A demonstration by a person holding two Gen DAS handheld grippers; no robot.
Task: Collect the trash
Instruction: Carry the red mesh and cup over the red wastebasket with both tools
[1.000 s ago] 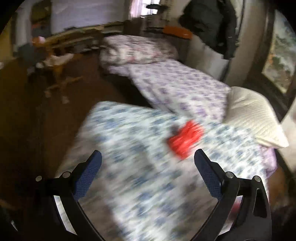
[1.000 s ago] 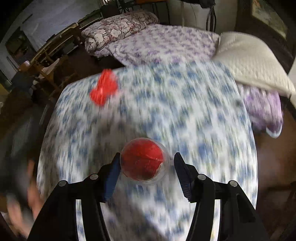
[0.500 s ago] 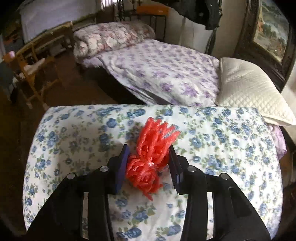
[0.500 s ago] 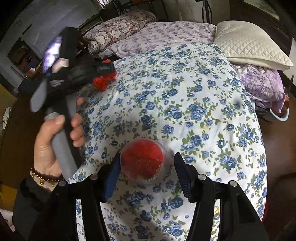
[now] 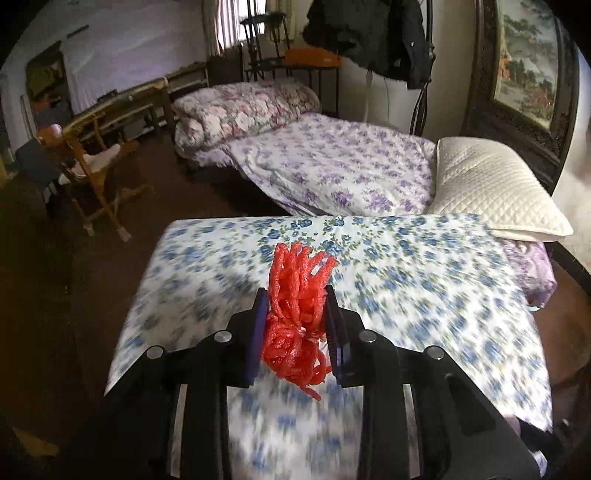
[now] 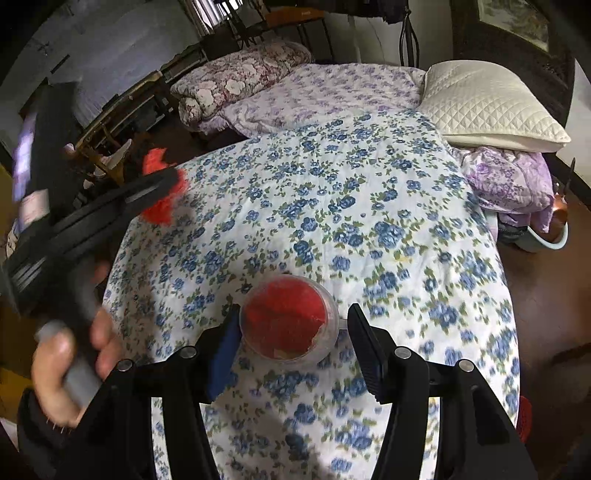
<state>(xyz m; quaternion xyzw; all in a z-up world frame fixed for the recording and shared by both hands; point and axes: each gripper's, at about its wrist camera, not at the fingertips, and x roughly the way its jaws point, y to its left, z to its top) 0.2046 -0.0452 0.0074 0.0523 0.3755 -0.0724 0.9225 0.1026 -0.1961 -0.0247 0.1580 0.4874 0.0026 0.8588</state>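
Our left gripper (image 5: 295,325) has its jaws closing on a red net (image 5: 297,314), a bunched foam mesh that sits squeezed between the two pads and sticks out above and below them. In the right wrist view we see the same tool from the side, a hand (image 6: 70,365) wrapped around its grey handle, the net at its tip just over the near-left edge of the table.

Our right gripper (image 6: 291,332) stands at a middling width around a clear cup (image 6: 290,317) with red mesh stuffed inside. The left pad lies against the cup's wall; on the right we see a small gap, so we cannot tell whether the cup is truly gripped.

Under both tools spreads a blue-flowered cloth (image 5: 406,280), blurred in the left view. Nothing lies on the cloth between net and cup.

Beyond the table's far edge we see a bed (image 5: 332,166) in purple-flowered sheets, a rolled quilt (image 5: 243,107) at its far end and a white pillow (image 5: 495,188) at the right. A dark coat (image 5: 369,33) hangs on the wall, a framed painting (image 5: 528,62) is at the right, and a wooden chair (image 5: 92,173) stands on the dark floor at the left.
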